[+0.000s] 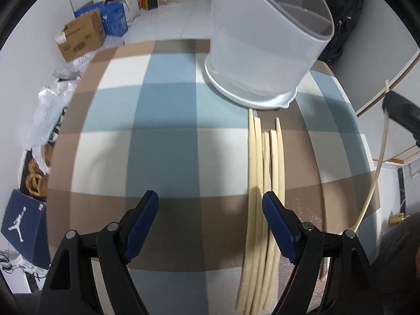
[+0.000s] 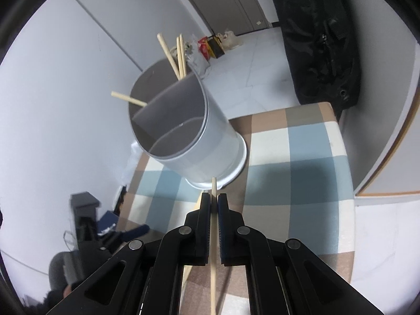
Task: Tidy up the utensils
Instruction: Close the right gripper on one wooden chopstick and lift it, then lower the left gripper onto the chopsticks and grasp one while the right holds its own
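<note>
A grey divided utensil holder (image 1: 265, 50) stands on a white saucer at the table's far side. Several pale wooden chopsticks (image 1: 265, 183) lie side by side on the checked cloth, right of my left gripper (image 1: 210, 204), which is open and empty just above the cloth. In the right wrist view my right gripper (image 2: 214, 199) is shut on one chopstick (image 2: 213, 252), held in the air just short of the holder (image 2: 189, 131). Several chopsticks (image 2: 176, 55) stand in the holder's far compartment. The held chopstick also shows in the left wrist view (image 1: 378, 165).
The table (image 1: 162, 141) has a blue, brown and white checked cloth. Cardboard boxes (image 1: 81, 36), bags and a shoe box (image 1: 23, 228) sit on the floor to the left. A black bag (image 2: 320, 39) hangs beyond the table's far right.
</note>
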